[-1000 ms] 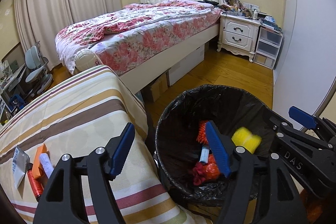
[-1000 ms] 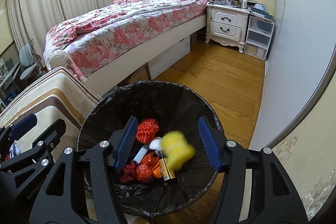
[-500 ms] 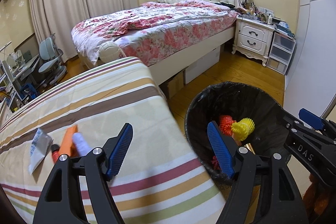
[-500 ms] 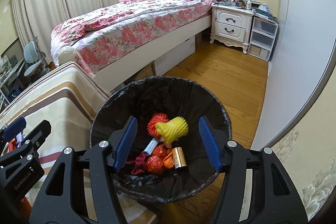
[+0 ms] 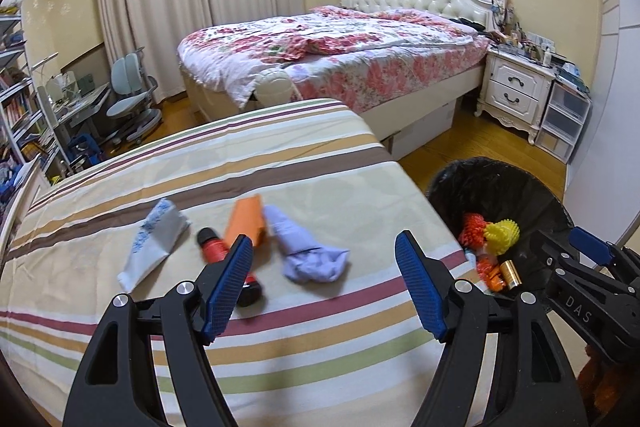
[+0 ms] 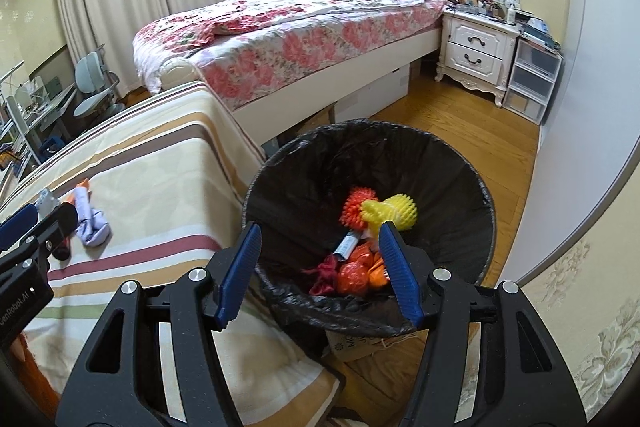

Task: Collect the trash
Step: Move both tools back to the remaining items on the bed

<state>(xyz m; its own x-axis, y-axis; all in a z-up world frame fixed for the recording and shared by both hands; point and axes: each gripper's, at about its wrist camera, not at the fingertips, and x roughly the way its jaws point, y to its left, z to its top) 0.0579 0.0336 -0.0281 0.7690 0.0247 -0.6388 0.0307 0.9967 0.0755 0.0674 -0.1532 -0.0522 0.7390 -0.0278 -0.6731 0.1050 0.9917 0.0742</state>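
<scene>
Left claw: our left gripper (image 5: 324, 285) stands wide, holding nothing, above the striped cover (image 5: 320, 339).
Trash on cover: white wrapper (image 5: 154, 247), red spool (image 5: 224, 259) partly behind our finger, orange box (image 5: 245, 217), lilac cloth (image 5: 308, 255).
Right claw: our right gripper (image 6: 320, 273) gapes empty over the bin (image 6: 476, 211).
Bin contents: yellow net (image 6: 394, 213) atop a jumble, hard to sort.

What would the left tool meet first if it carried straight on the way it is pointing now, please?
Probably the crumpled lavender cloth on the striped cover. The left tool is open and empty, and the cloth lies just ahead between its fingers, though depth is hard to judge.
</scene>
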